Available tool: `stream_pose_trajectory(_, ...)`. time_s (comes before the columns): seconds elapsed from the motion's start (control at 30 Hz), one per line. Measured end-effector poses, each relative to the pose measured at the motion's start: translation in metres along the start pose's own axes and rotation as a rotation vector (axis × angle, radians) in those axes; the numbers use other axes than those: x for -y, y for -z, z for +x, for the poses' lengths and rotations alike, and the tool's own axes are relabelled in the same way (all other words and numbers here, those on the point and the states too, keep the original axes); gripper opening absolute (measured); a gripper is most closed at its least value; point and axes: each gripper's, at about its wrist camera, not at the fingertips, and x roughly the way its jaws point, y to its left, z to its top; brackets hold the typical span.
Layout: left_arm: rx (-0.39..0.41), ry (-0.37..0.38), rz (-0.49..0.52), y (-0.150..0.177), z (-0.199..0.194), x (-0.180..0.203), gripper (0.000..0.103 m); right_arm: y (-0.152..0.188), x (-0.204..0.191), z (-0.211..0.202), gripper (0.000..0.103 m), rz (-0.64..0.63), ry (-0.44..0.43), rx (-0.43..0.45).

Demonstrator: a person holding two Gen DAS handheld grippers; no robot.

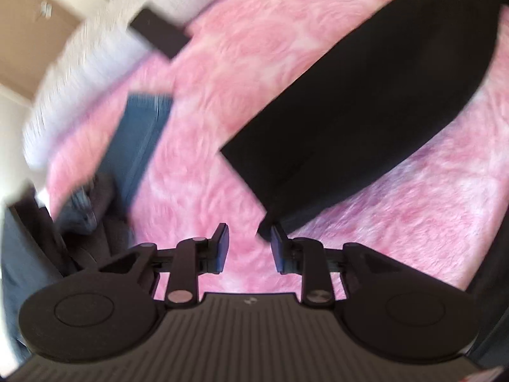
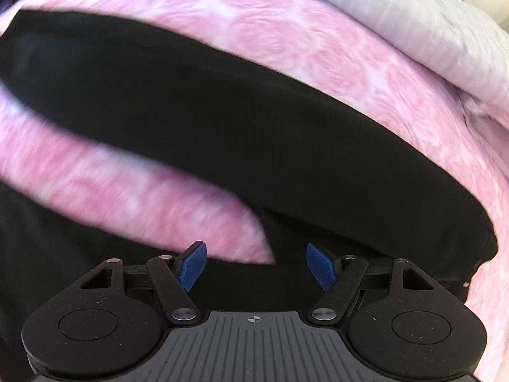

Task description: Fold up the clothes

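Meanwhile | black garment (image 1: 366,102) lies flat on pink bed (image 1: 206,95) | left tool (image 1: 248,248) spread, empty | right tool (image 2: 256,265) spread wide, empty

The left gripper (image 1: 249,248) points steeply downward, its two black linkage arms spread to either side of the ribbed body; its blue-faced pads (image 1: 222,248) stand a modest gap apart with nothing between them, the right-hand pad's tip just beside a dark edge; the right gripper (image 2: 257,265) also tips steeply down; its blue ribbed pads (image 2: 192,265) are splayed wide, clasping nothing; both views are smeared by motion blur.
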Motion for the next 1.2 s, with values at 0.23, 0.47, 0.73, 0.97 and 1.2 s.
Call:
stream_pose_trajectory(0.23, 0.278, 0.233, 0.205, -0.096, -0.04, 0.132, 0.025, 0.033, 0.0, 0.009, 0.036, -0.082, -0.036, -0.109)
stream_pose_trajectory(0.47, 0.461, 0.407, 0.369, -0.207, -0.027, 0.271, 0.027, 0.067, 0.031, -0.011, 0.037, -0.022, -0.123, -0.203)
stream_pose_trajectory(0.73, 0.428, 0.38, 0.513, -0.274, 0.015, 0.345, 0.024, 0.048, 0.045, -0.049, 0.037, 0.04, -0.207, 0.07)
stream_pose_trajectory(0.97, 0.296, 0.606, 0.266, -0.321, 0.036, 0.278, 0.004, 0.038, 0.018, 0.004, 0.037, -0.122, -0.308, 0.058)
stream_pose_trajectory(1.2, 0.212, 0.694, 0.297, -0.335, 0.063, 0.264, 0.016, 0.06, 0.027, -0.026, 0.037, -0.06, -0.336, 0.057)
